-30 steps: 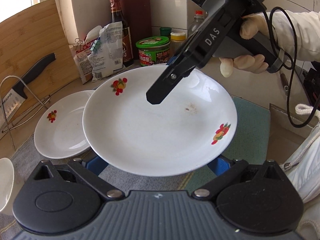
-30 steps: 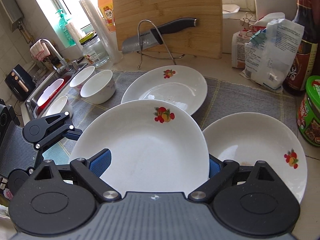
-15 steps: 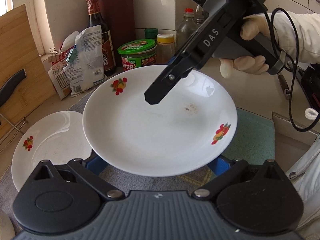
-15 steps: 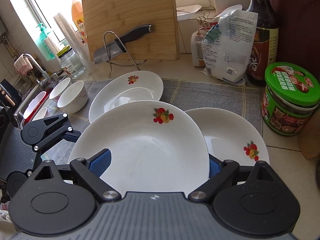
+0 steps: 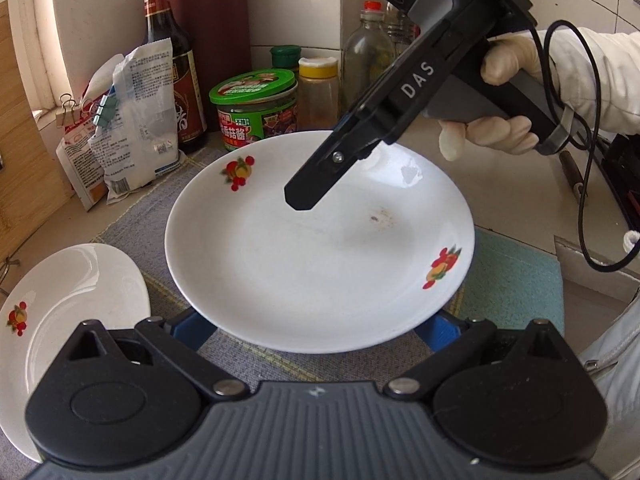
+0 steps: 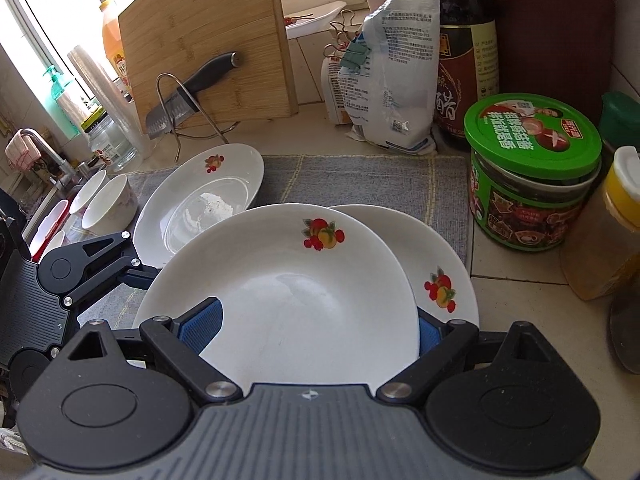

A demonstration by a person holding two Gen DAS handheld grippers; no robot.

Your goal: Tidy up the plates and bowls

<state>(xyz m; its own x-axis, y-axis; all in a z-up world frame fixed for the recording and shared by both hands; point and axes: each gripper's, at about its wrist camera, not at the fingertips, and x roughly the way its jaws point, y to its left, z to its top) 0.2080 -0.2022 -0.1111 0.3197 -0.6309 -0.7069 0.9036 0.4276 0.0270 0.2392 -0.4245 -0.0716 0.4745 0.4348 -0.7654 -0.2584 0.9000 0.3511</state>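
A white plate with fruit prints [image 5: 320,252] [image 6: 288,296] hangs above the grey mat [image 6: 360,180], carried by both grippers. My left gripper [image 5: 314,328] has its blue pads against the plate's near rim; in the right wrist view the left gripper [image 6: 136,272] meets the plate's left edge. My right gripper [image 6: 316,332] is shut across the plate, and one of its fingers [image 5: 316,184] reaches over the plate from the upper right. A second plate [image 6: 440,276] lies partly under the carried one. A third plate [image 6: 200,200] [image 5: 72,300] lies to the left, with two bowls [image 6: 108,204] beside it.
A green-lidded jar [image 6: 532,168], a yellow-capped jar [image 6: 612,220], a dark sauce bottle [image 6: 464,60] and clipped bags [image 6: 384,80] crowd the back right. A cutting board [image 6: 208,48] and a knife on a wire rack [image 6: 188,96] stand behind. A teal cloth [image 5: 512,276] lies right.
Both grippers have carried the plate to the right, toward the jars. It now overlaps the right-hand plate, and the left-hand plate and bowls have fallen back to the left.
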